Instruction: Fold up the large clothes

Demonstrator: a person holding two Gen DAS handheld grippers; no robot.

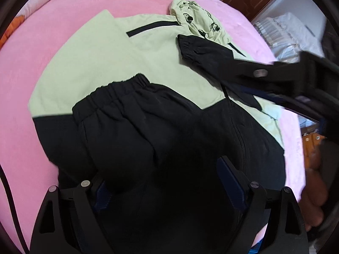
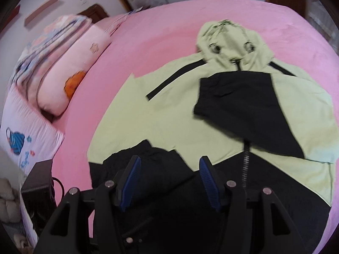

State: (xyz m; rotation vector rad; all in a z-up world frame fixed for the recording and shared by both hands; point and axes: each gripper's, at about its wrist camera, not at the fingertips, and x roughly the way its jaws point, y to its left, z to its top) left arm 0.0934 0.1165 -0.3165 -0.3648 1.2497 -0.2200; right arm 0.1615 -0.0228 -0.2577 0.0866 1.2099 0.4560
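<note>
**Soft jacket half folded on the bed**

The jacket (image 2: 169, 114) is spread on the pink bed (image 2: 148, 31), both black sleeves laid across its front. The fabric is judged light, limp and slippery; the elastic cuff (image 1: 118, 91) or hem is best pinched. The left hand-held gripper (image 1: 167, 188) is wide open, the right hand-held gripper (image 2: 169, 180) half open, both empty. The near hem is hidden.
</note>
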